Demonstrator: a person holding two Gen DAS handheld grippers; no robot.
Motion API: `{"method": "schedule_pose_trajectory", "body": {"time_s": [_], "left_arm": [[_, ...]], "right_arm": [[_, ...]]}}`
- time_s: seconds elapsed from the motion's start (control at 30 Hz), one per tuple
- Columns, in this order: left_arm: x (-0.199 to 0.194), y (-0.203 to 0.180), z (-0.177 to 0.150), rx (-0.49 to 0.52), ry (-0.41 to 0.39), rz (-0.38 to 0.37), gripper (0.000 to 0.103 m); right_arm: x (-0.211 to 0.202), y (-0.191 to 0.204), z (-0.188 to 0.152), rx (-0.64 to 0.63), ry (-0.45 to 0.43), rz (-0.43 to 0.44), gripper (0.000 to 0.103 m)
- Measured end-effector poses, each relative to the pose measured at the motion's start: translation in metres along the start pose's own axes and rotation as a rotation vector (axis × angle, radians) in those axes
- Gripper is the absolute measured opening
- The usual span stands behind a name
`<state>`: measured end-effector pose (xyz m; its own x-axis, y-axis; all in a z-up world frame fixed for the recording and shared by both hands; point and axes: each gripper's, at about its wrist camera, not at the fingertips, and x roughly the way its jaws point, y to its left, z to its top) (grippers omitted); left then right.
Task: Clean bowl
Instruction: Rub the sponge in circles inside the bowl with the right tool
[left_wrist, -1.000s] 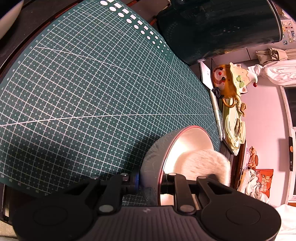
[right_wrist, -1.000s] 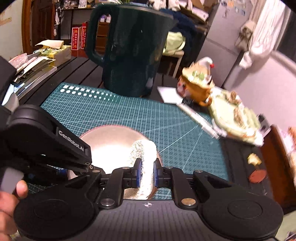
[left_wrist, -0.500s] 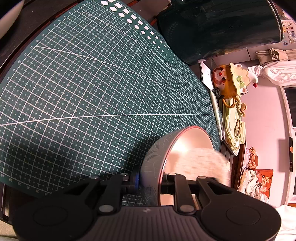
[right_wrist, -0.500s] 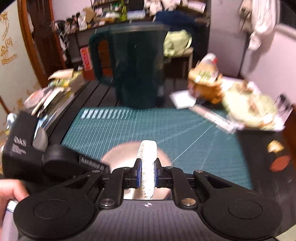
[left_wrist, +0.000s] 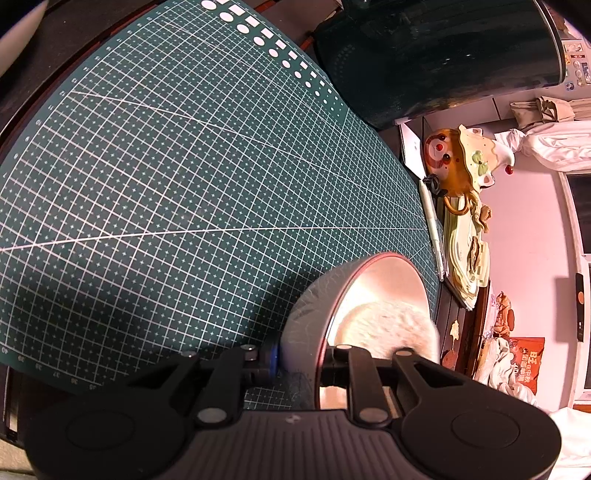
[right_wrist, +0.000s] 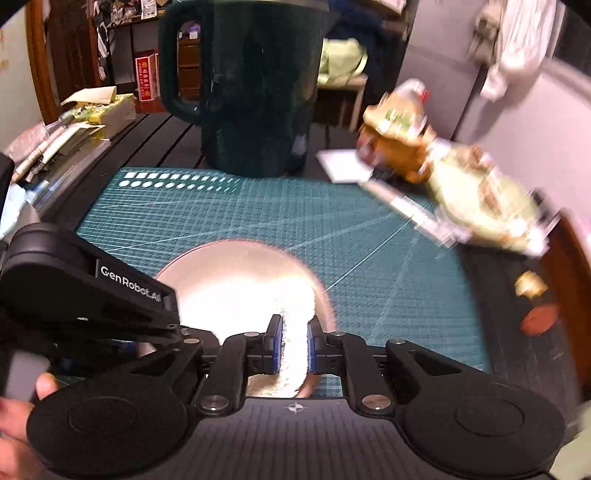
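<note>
Since the earlier frames, sponge (right_wrist: 293, 347) has swept across the bowl interior and R-cam view has swung; L-cam view is unchanged.

1. Cutting mat (left_wrist: 177, 192): work surface, unmoved. Dark jug (right_wrist: 255, 85) stands at its far edge, well clear of the work.
2. Bowl (left_wrist: 384, 280): near edge of mat, tipped w/ opening toward the R side. Likely reason: exposes the interior for scrubbing.
3. Left gripper (left_wrist: 297, 363): jaws narrow, clamped on bowl wall, one finger outside, one inside the rim. Acts as a fixture; bowl pose same as earlier.
4. Right gripper (right_wrist: 293, 347): jaws narrow, pinching sponge edge-on so its free end reaches into the bowl. Sponge now sits nearer the R rim vs. earlier.
5. Status (est.): scrubbing in progress; soil not discernible.
</note>
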<state>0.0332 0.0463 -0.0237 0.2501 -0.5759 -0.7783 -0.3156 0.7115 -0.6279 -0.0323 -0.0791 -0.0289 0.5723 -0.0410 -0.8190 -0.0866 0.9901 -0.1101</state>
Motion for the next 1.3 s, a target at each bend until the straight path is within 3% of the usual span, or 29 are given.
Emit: {"method": "schedule_pose_trajectory", "body": {"time_s": [0.33, 0.5, 0.6, 0.77, 1.03, 1.3], "left_arm": [[-0.002, 0.015, 0.006, -0.003, 0.001, -0.002, 0.019], [-0.001, 0.026, 0.009, -0.001, -0.001, -0.001, 0.019], [-0.001, 0.031, 0.011, 0.0, -0.001, -0.001, 0.019], [-0.001, 0.029, 0.004, 0.001, -0.003, 0.001, 0.019], [0.003, 0.037, 0.007, 0.002, -0.004, 0.001, 0.018], [-0.002, 0.046, 0.008, 0.001, -0.002, -0.001, 0.018]], "right_arm": [[-0.039, -0.029, 0.013, 0.068, -0.091, 0.013, 0.012], [-0.035, -0.029, 0.016, 0.127, -0.069, 0.157, 0.012], [-0.017, -0.018, 0.013, 0.128, -0.026, 0.187, 0.012], [0.009, -0.001, 0.004, 0.093, 0.029, 0.14, 0.012], [0.013, 0.005, -0.001, 0.039, 0.034, 0.024, 0.012], [-0.028, -0.021, 0.008, 0.064, -0.075, -0.038, 0.012]]}}
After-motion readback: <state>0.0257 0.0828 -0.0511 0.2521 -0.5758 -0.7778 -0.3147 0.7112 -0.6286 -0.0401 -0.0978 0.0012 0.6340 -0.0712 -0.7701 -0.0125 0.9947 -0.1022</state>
